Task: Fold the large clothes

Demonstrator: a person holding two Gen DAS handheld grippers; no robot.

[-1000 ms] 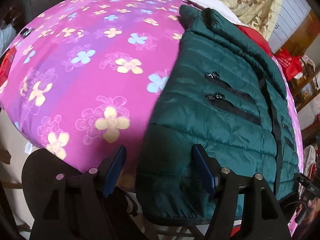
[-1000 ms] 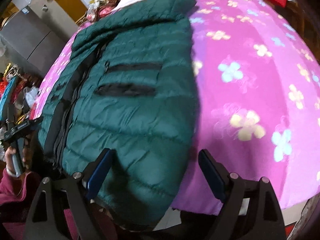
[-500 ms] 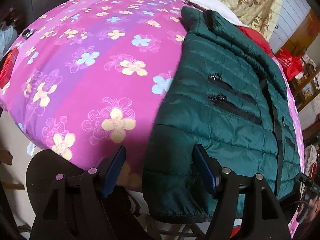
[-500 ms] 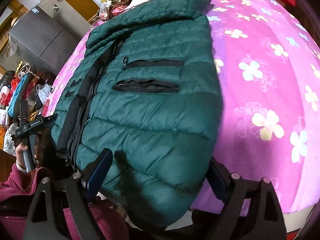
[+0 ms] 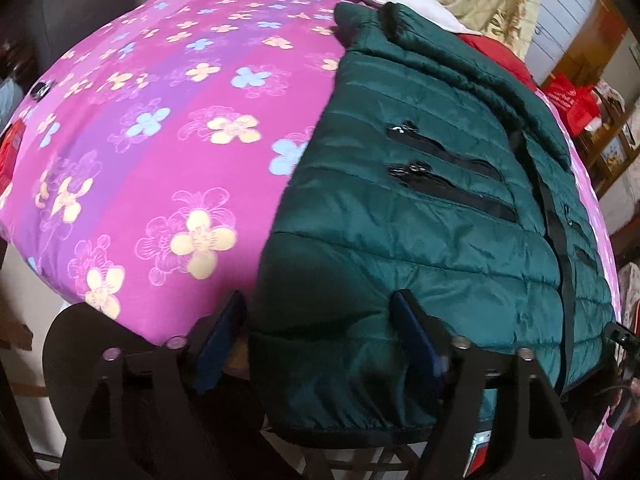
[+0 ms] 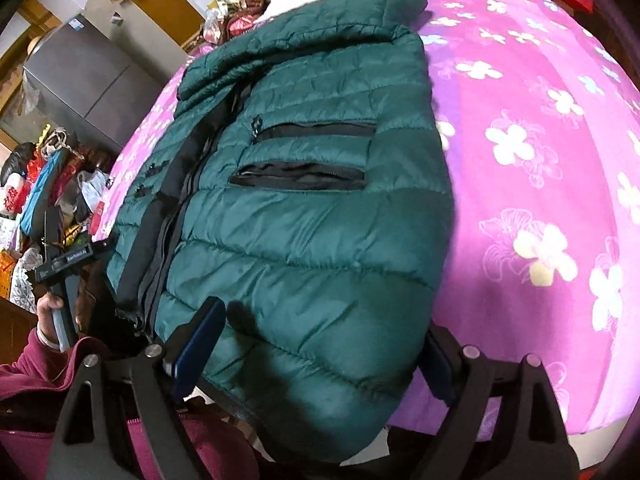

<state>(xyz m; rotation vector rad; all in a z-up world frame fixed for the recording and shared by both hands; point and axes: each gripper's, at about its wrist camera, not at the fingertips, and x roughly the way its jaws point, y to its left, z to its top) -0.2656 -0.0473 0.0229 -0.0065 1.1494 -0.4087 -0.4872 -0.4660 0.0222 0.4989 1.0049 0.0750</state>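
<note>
We are at the grasping step: both claws straddle the hem of the green puffer jacket (image 5: 420, 216), which hangs over the near edge of the flowered cover (image 5: 160, 128). The left claw (image 5: 320, 336) is closing, its pads not yet pinching the hem between them; the right claw (image 6: 320, 344) stands wide, unclenched. Next, we judge, both must clamp and lift. Beyond, only the right view shows the person's hand (image 6: 50, 312); only the left shows the jacket's far collar (image 5: 384, 16).

no legible text, left gripper (image 6: 60, 264) label too blurred
</note>
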